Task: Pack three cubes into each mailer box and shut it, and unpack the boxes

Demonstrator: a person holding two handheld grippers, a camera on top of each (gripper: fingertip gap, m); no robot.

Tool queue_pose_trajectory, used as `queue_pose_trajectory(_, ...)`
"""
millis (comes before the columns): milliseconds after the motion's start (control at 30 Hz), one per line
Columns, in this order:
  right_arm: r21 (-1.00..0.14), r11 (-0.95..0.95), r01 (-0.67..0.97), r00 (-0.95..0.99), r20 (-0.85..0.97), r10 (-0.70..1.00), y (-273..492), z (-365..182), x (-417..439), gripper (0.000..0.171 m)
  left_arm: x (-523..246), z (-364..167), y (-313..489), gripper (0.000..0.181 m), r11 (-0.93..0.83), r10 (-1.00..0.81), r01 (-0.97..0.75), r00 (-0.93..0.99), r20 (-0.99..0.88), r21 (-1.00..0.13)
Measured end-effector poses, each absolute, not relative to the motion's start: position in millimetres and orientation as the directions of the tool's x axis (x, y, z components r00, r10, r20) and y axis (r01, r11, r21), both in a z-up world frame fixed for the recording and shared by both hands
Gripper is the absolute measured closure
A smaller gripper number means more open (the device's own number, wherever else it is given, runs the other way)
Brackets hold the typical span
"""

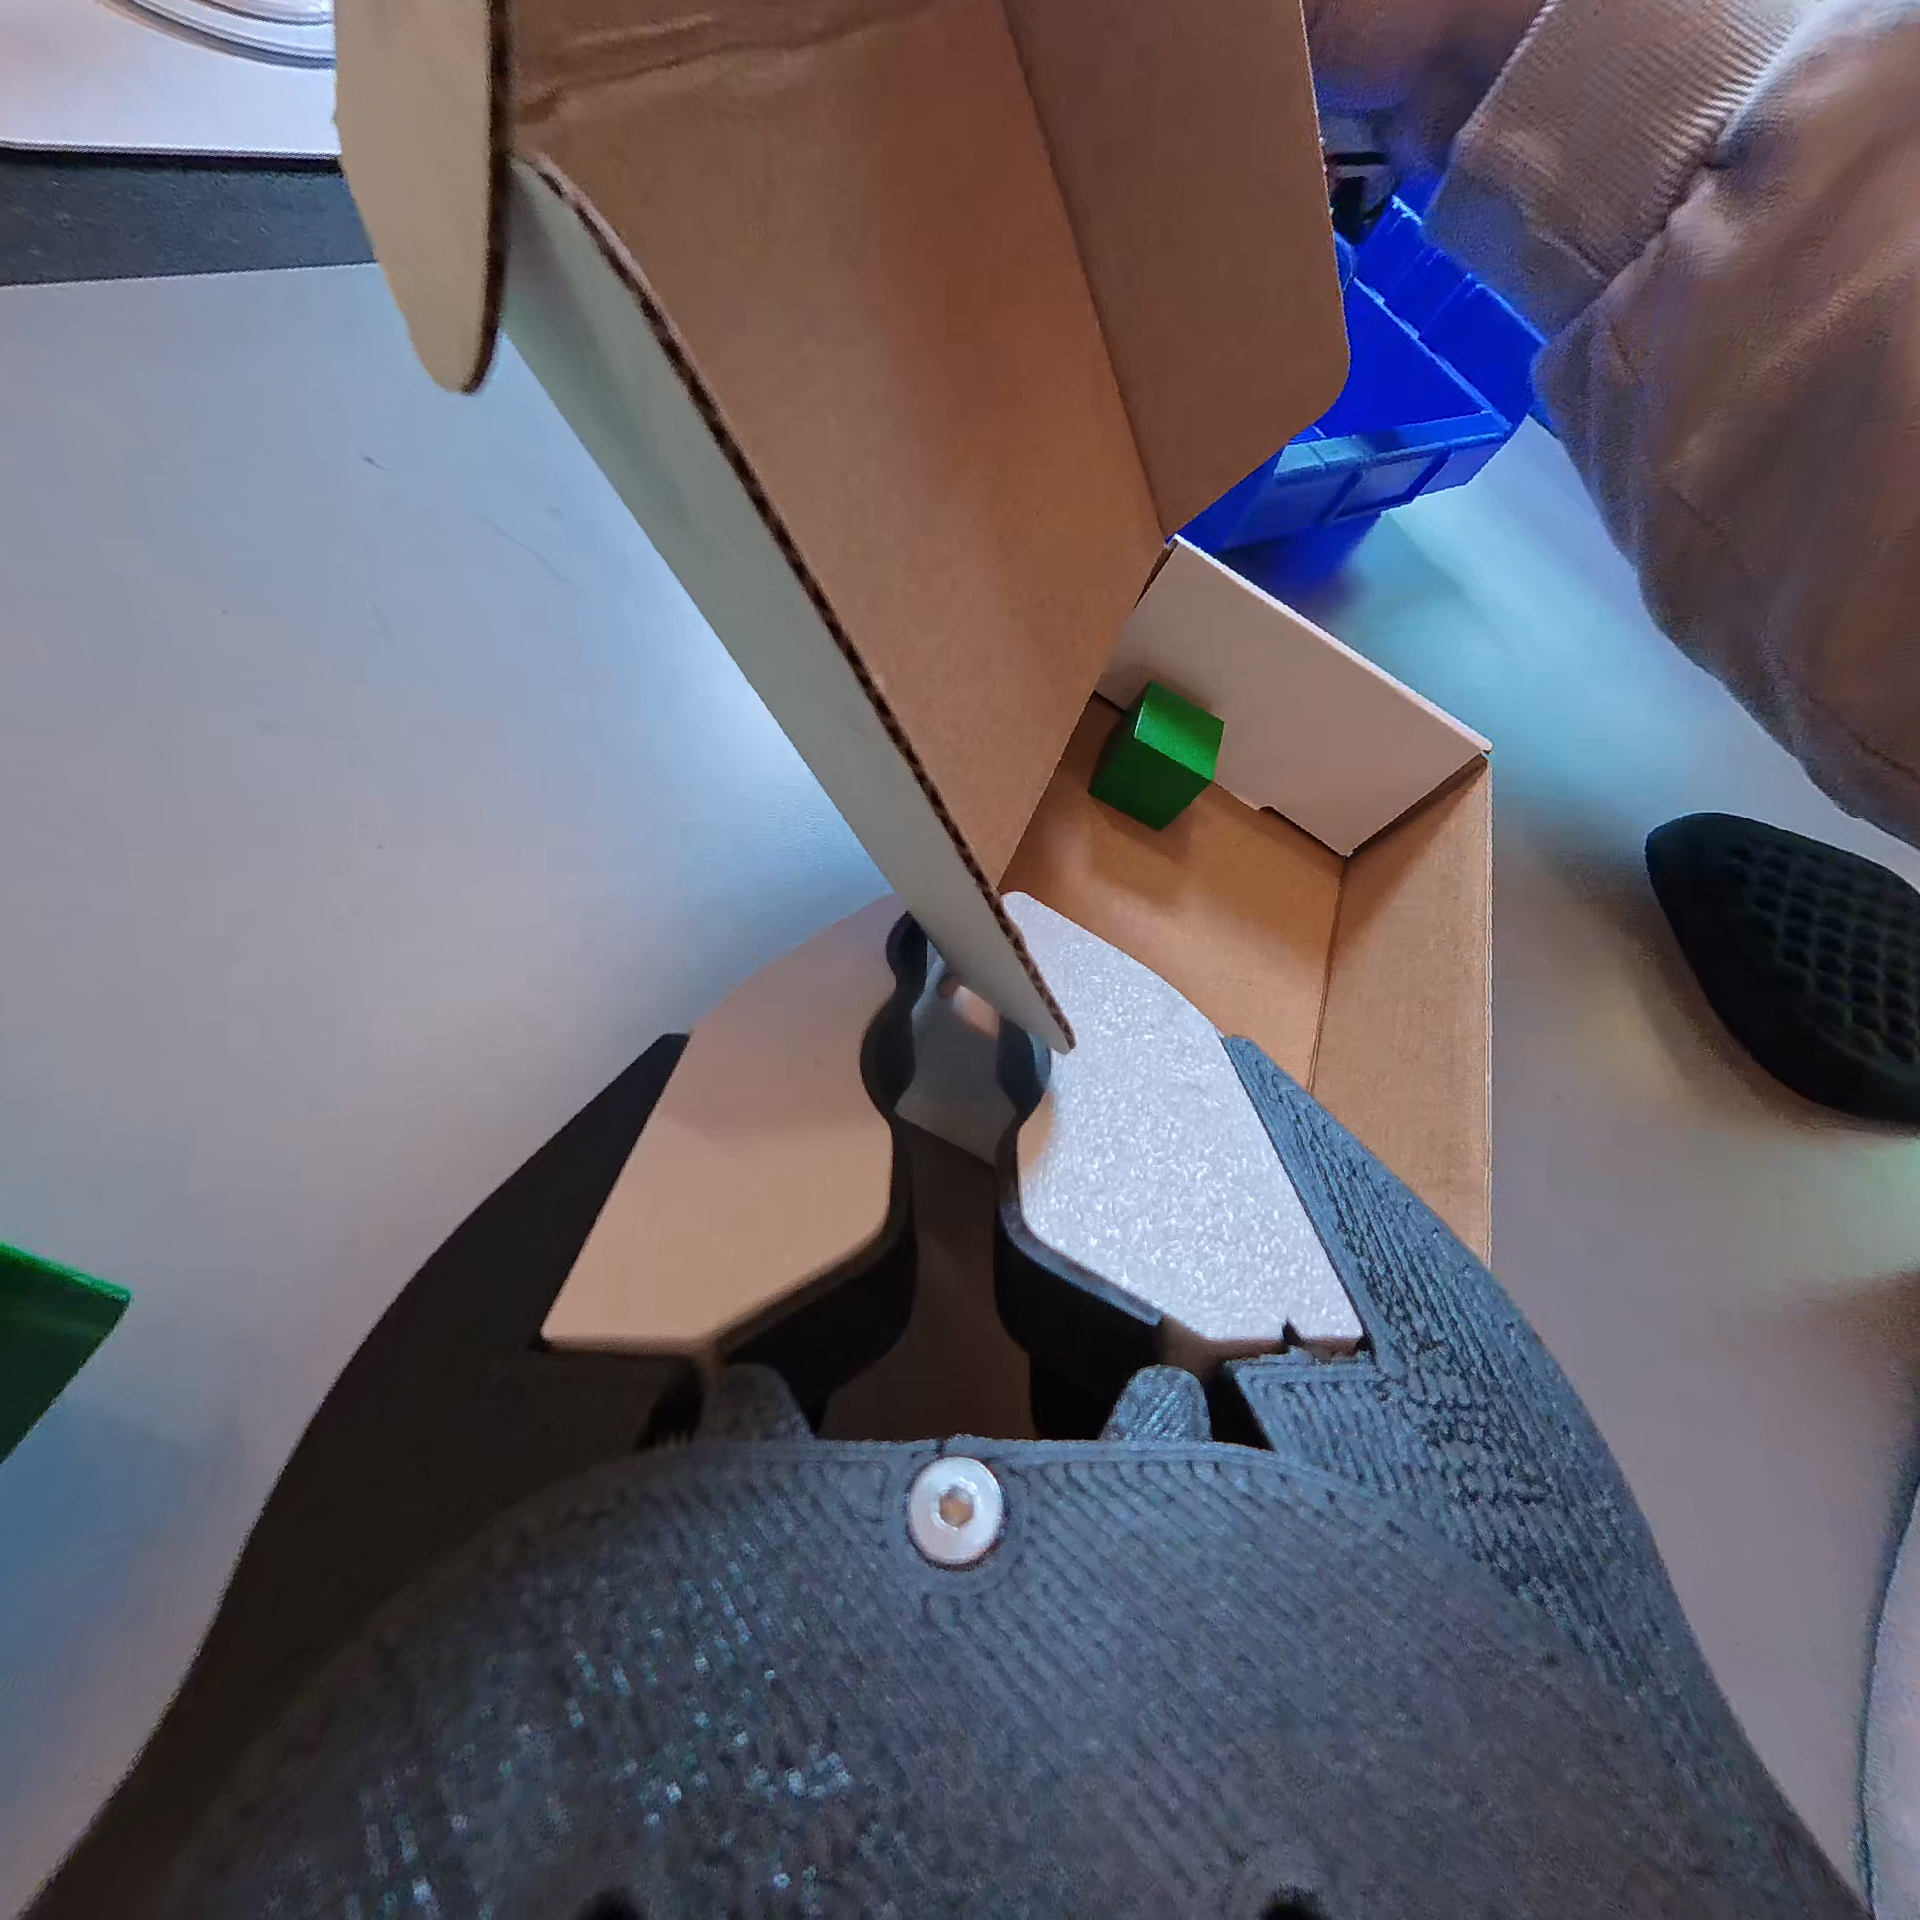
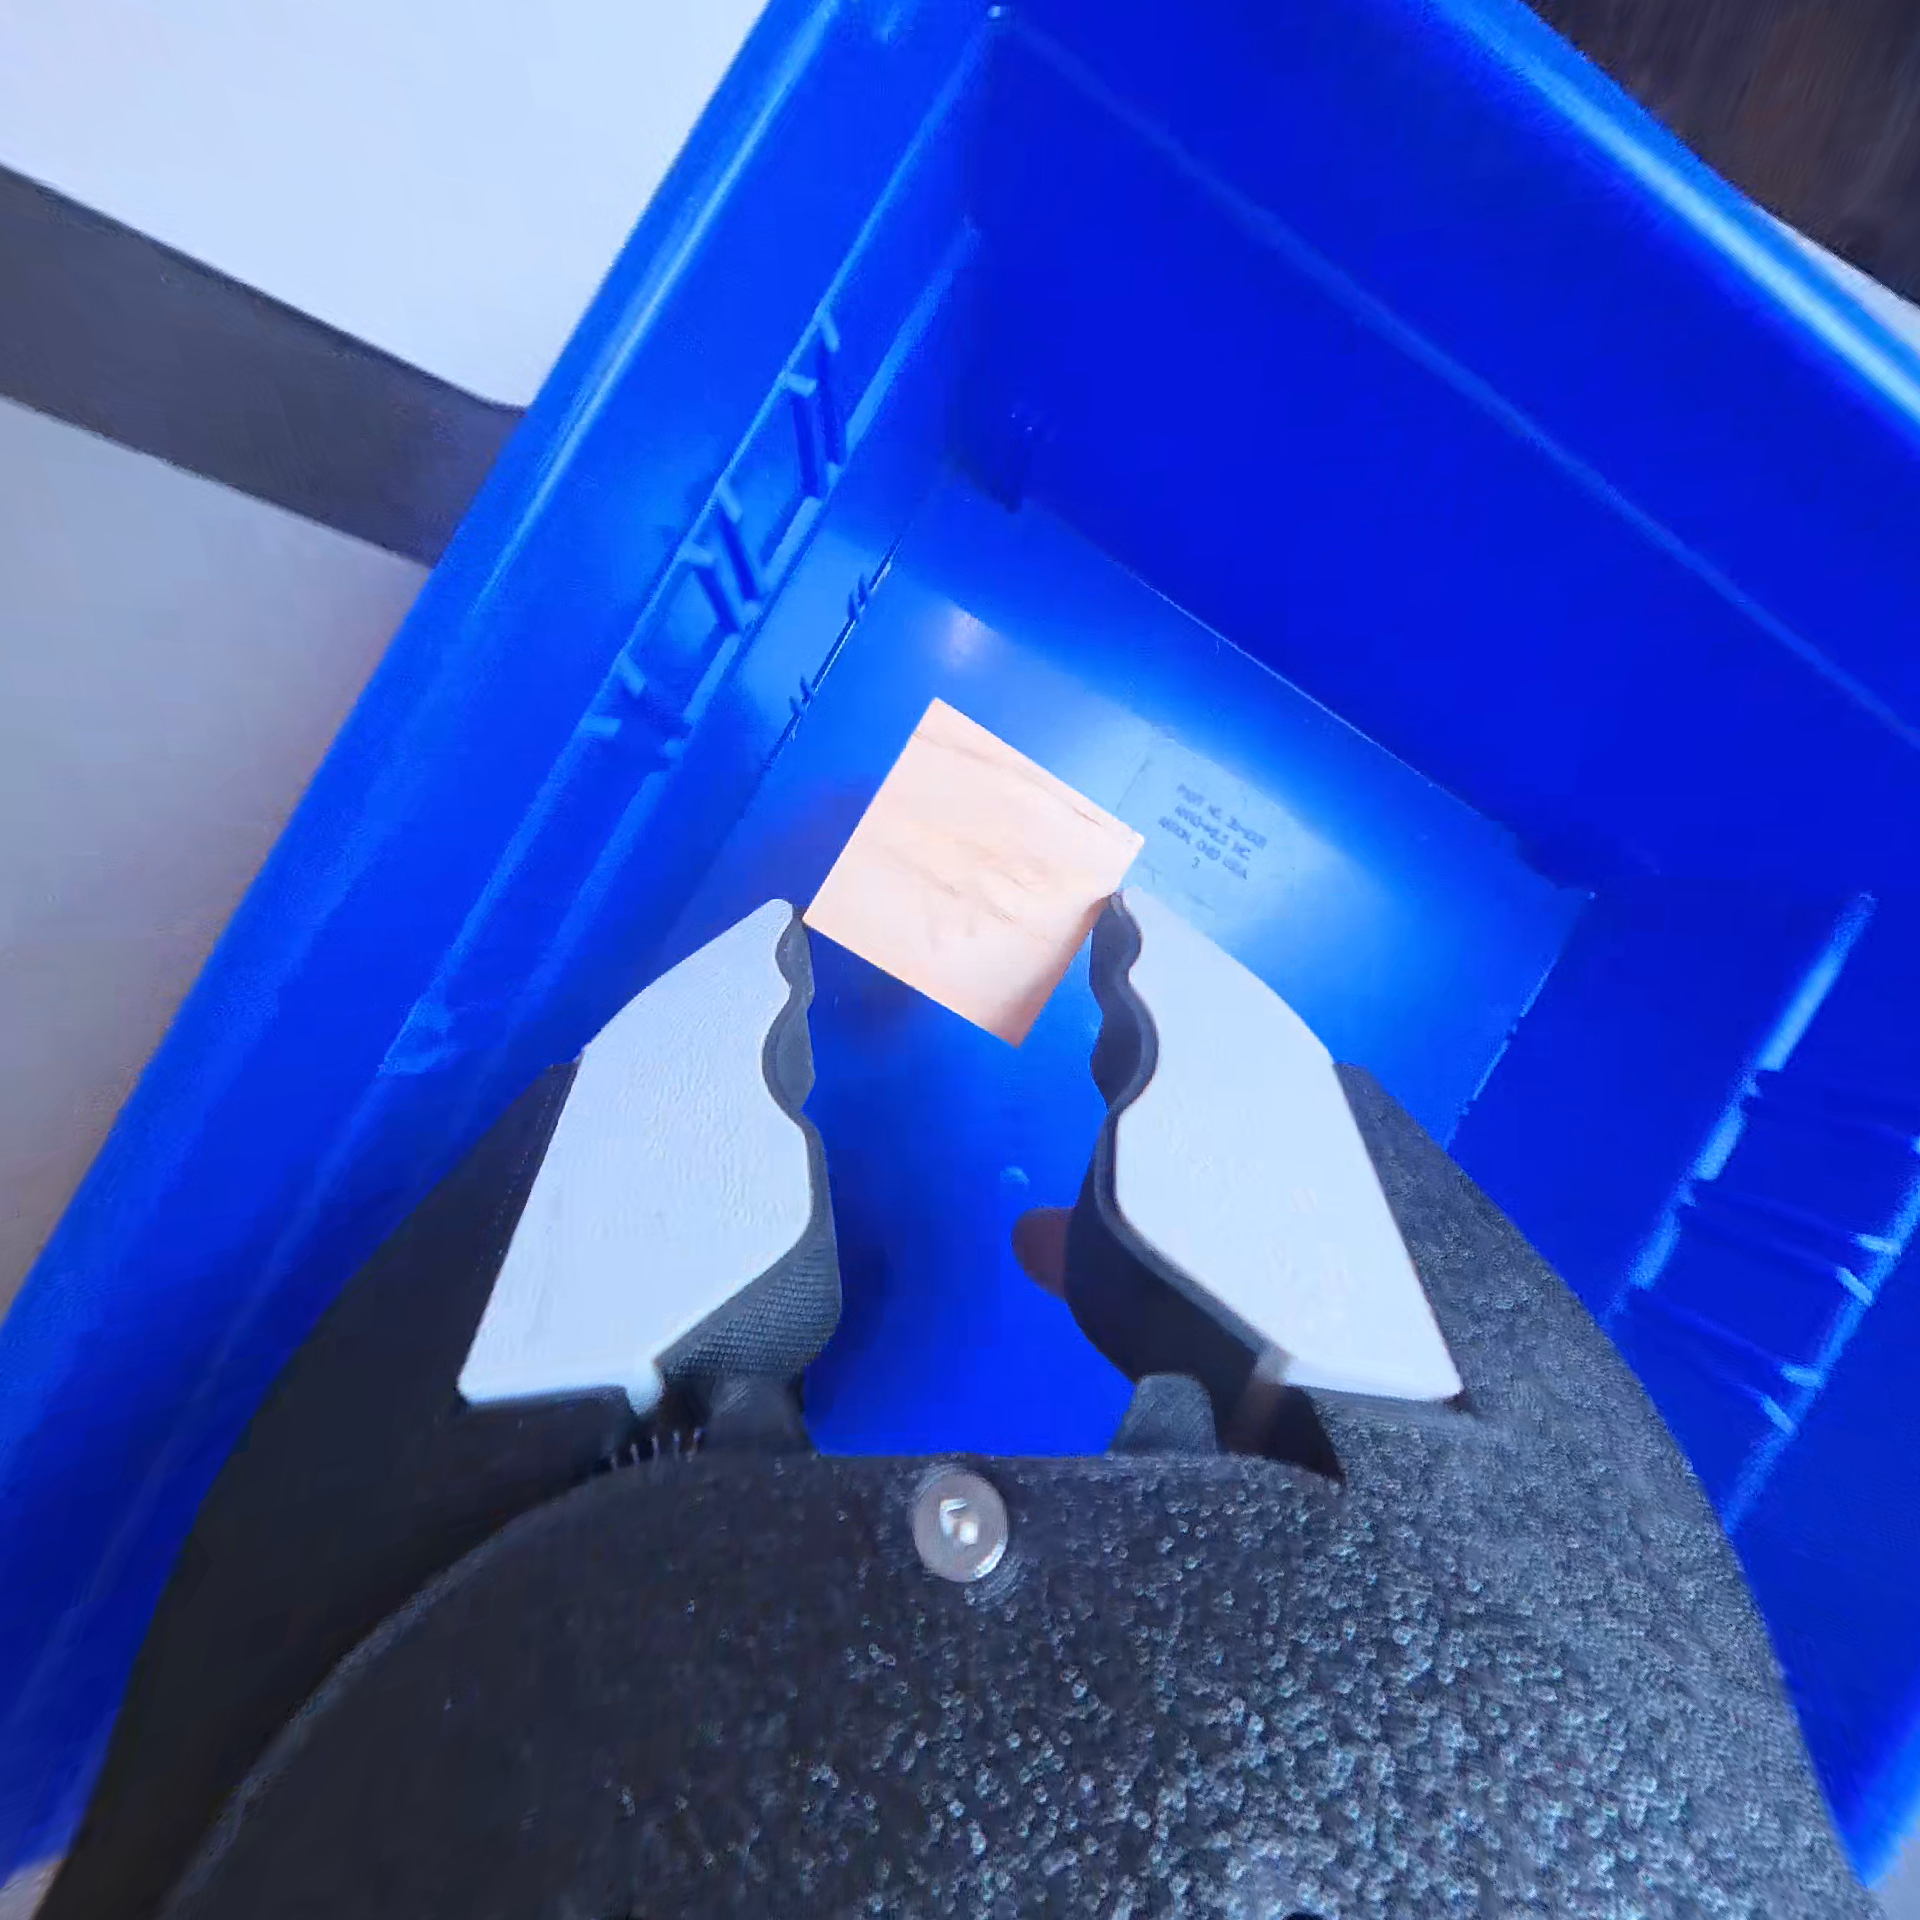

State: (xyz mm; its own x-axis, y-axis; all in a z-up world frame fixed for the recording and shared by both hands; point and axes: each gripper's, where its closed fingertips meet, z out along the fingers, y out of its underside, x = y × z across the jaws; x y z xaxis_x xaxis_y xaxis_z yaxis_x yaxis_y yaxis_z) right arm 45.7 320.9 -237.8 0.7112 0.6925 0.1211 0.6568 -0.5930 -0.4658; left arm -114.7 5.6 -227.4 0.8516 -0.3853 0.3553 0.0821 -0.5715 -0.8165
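In the left wrist view, an open cardboard mailer box (image 1: 1403,987) lies on the table with a green cube (image 1: 1158,753) in its far corner. Its lid (image 1: 883,468) stands raised. My left gripper (image 1: 982,1003) is shut on the lid's lower edge. In the right wrist view, my right gripper (image 2: 951,920) is open and reaches down into a blue bin (image 2: 1351,468). Its fingertips (image 2: 1174,1029) stand on either side of a plain wooden cube (image 2: 966,862) on the bin floor. I cannot tell whether they touch it.
The blue bin (image 1: 1392,395) stands just behind the box in the left wrist view. A person's brown sleeve (image 1: 1714,436) reaches over it. A black mesh part (image 1: 1797,966) lies right of the box. A green object (image 1: 47,1335) shows at the left edge.
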Motion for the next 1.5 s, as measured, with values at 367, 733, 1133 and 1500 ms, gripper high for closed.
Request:
queue_pose_trajectory(367, -0.494, -0.557, 0.668, 0.707, 0.189, 0.681, 346.2, -235.3, 31.1, 0.100, -115.1, -227.3, 6.0, 0.170, -0.571, -0.380, 0.091, 0.852, 0.360, -0.816)
queue_pose_trajectory(733, -0.752, -0.010, 0.660, 0.470, 0.401, 0.786, 187.4, -72.7, 25.1, 0.108, -114.0, -227.4, 7.7, 0.170, -0.576, -0.356, 0.127, 0.850, 0.388, -0.807)
queue_pose_trajectory(1133, -0.214, 0.581, 0.785, -0.512, 0.304, 0.803, 23.1, -201.6, -2.6, 0.119, -111.8, -227.8, 7.0, 0.170, -0.573, -0.379, 0.103, 0.846, 0.374, -0.813)
queue_pose_trajectory(1500, 0.121, 0.628, 0.769, -0.634, 0.273, 0.724, 47.5, -242.1, -15.1, 0.132, -109.8, -228.6, 4.2, 0.169, -0.583, -0.435, 0.059, 0.820, 0.373, -0.810)
